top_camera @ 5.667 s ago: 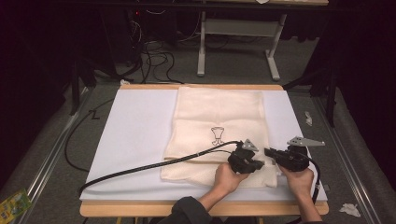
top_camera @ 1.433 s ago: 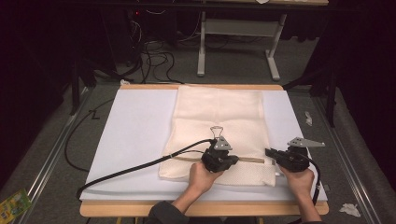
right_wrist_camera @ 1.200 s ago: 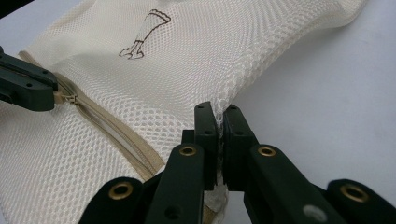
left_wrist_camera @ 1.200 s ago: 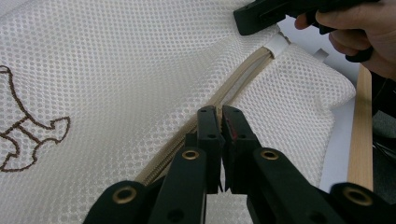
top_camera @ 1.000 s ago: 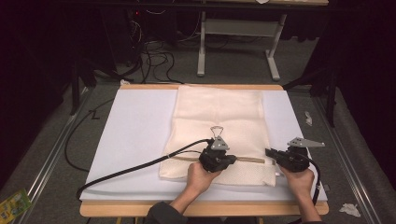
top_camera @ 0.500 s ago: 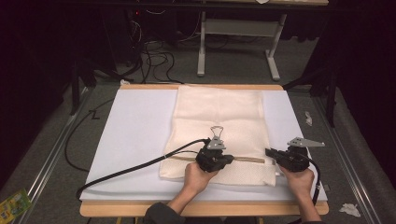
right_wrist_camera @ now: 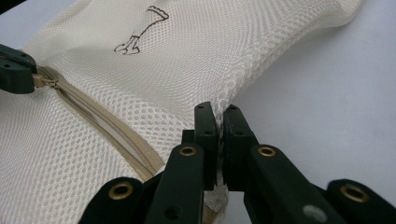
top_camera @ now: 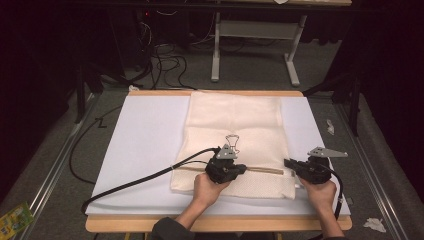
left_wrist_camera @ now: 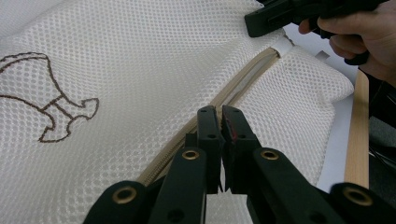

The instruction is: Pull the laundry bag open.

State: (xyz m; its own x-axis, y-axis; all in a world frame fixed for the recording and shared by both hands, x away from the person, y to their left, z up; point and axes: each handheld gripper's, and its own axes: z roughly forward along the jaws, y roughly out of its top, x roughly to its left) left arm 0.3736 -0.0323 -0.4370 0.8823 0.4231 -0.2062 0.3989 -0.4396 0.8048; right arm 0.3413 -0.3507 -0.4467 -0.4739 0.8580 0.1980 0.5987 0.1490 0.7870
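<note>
Left jaws (left_wrist_camera: 219, 116) clamped on zipper pull, mid-zipper (top_camera: 260, 170) of mesh laundry bag (top_camera: 235, 120) on table (top_camera: 145, 135). Right jaws (right_wrist_camera: 218, 116) pinch bag's edge at the zipper's right end. Zipper runs straight between my hands, left hand nearer the pull.

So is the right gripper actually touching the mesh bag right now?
Touching. The right gripper view shows the right gripper shut on the edge of the mesh bag, with the fabric pinched between its jaws.

one mesh bag (top_camera: 235, 135), one zipper (top_camera: 260, 170), two tongs, left tongs (top_camera: 231, 171) and right tongs (top_camera: 295, 167).
</note>
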